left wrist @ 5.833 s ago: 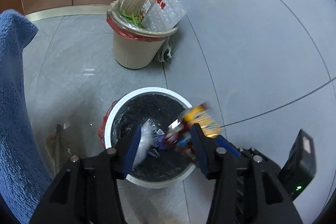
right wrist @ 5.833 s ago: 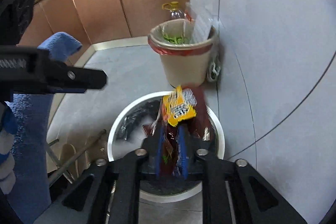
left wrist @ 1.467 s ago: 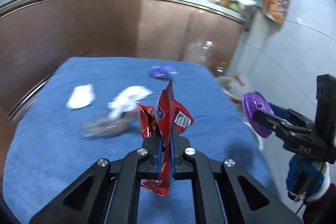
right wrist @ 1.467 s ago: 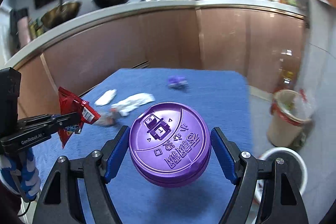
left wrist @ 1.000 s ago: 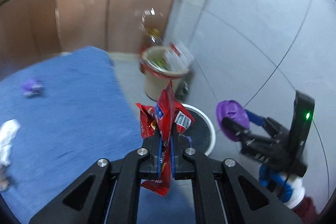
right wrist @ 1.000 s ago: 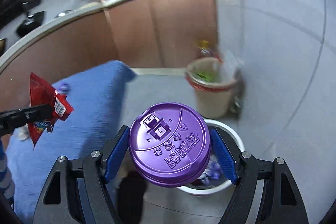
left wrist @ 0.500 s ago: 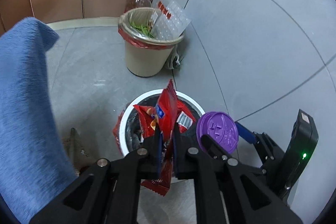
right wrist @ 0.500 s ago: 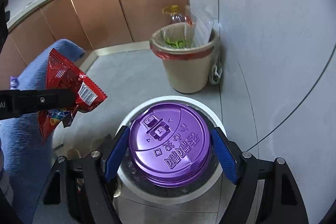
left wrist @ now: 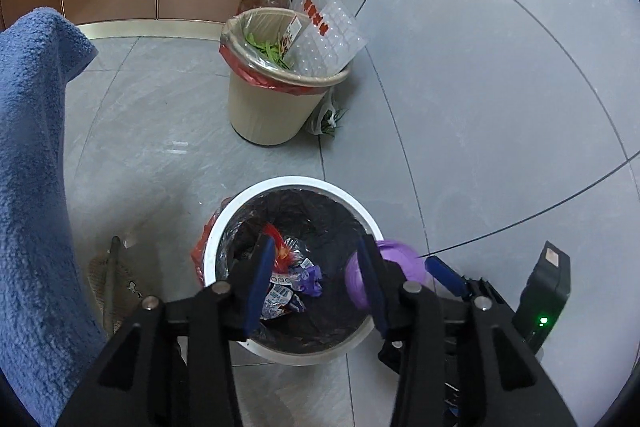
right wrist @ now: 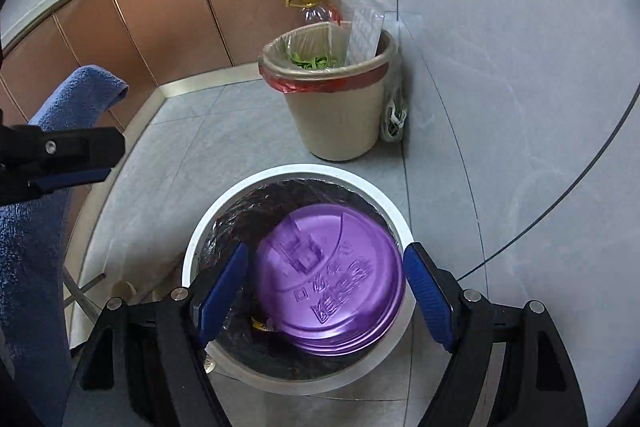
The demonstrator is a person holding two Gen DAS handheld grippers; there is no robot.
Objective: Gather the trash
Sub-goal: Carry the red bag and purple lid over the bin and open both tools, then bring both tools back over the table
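Trash from the bench goes into the white bin (left wrist: 224, 227) with the dark liner, which sits on the floor directly under both grippers. The left gripper (left wrist: 316, 275) is opening, its fingers (left wrist: 260, 271) well apart with nothing between them; the red snack wrapper (left wrist: 278, 247) lies among other wrappers in the bin, near the 10 o'clock side of the liner. The right gripper (right wrist: 326, 291) frames the purple lid (right wrist: 332, 279), which looks blurred, with a gap showing between it and each blue pad, so it reads as released and dropping, though that is a judgement. To do this step well, hold both grippers over the middle of the opening until each piece is clear of the pads, since the wide lid could catch the white rim at 3 o'clock and tip out. Keep clear of the beige bin (left wrist: 264, 107) at 12 o'clock, which is already full, and of the blue cloth (left wrist: 32, 155) hanging at 9 o'clock. Lift straight up before turning away
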